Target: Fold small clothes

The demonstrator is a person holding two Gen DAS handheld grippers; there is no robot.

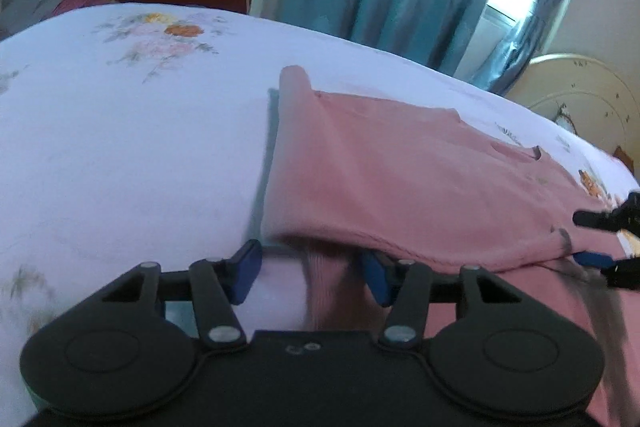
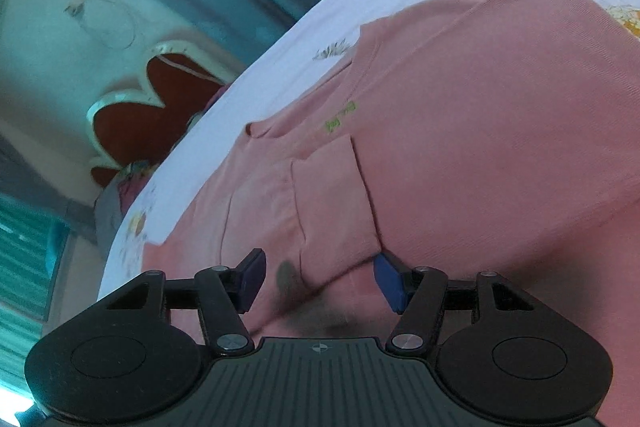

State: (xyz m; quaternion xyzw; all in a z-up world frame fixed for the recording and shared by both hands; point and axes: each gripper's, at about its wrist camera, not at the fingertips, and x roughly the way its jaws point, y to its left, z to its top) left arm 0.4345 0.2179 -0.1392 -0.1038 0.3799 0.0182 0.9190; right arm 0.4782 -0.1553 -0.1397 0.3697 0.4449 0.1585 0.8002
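Pink shirt [image 1: 400,179] is spread on the bed [image 1: 120,131], directly ahead of both tools. Left hand-held gripper [image 1: 312,273] is held partly open; a folded edge of the shirt hangs between its blue pads [image 1: 246,273], and whether it is pressed cannot be told. Right hand-held gripper [image 2: 320,279] is also partly open, low over the shirt, with a folded sleeve [image 2: 332,203] lying between and just ahead of its fingers, not visibly clamped. Its tips are seen at the right edge of the left view, beside the hem
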